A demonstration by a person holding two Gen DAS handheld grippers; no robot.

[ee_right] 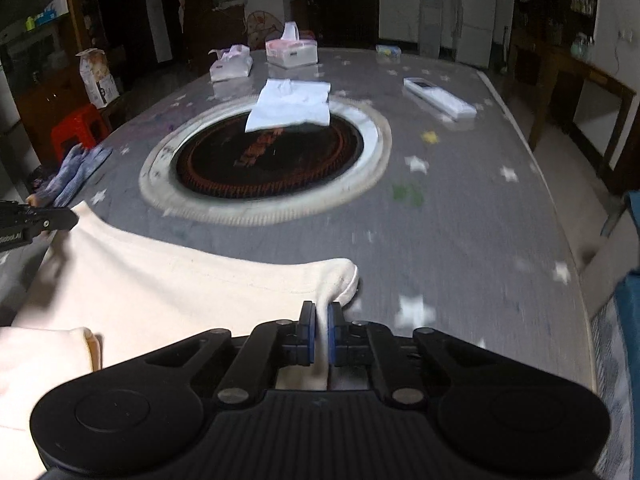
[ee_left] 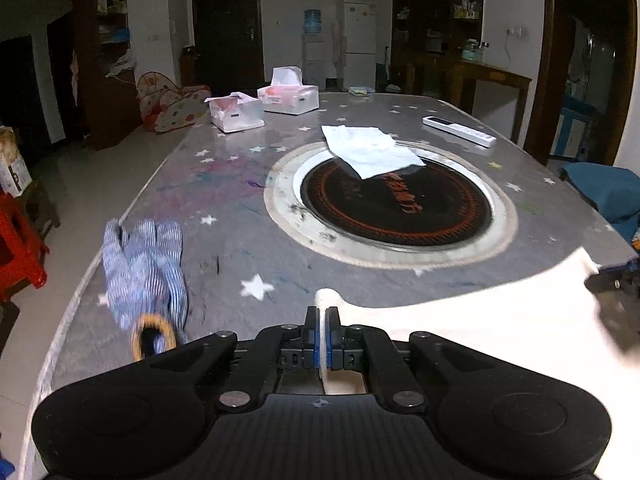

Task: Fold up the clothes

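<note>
- Cream cotton garment hangs stretched between the two claws, low in both wrist views, its lower part draped over the near edge of the grey star-printed table.
- Left claw has its blue pads pressed together on a corner of the cream garment; a small rounded tip of cloth pokes up just above the pads.
- Right claw pinches the opposite corner, and a thick rolled fold of the same cloth bulges out to the upper right of its pads.
- In the right wrist view the left claw shows as a black tip at the left edge, touching the cloth's far corner.
- Blue-and-white striped garment lies crumpled at the lower left of the left wrist view, near the table's edge, apart from the cream one.
- White folded cloth rests above centre, overlapping the rim of the round black inset plate.
- Two white tissue boxes sit in the upper middle, and a white remote control at the upper right.
</note>
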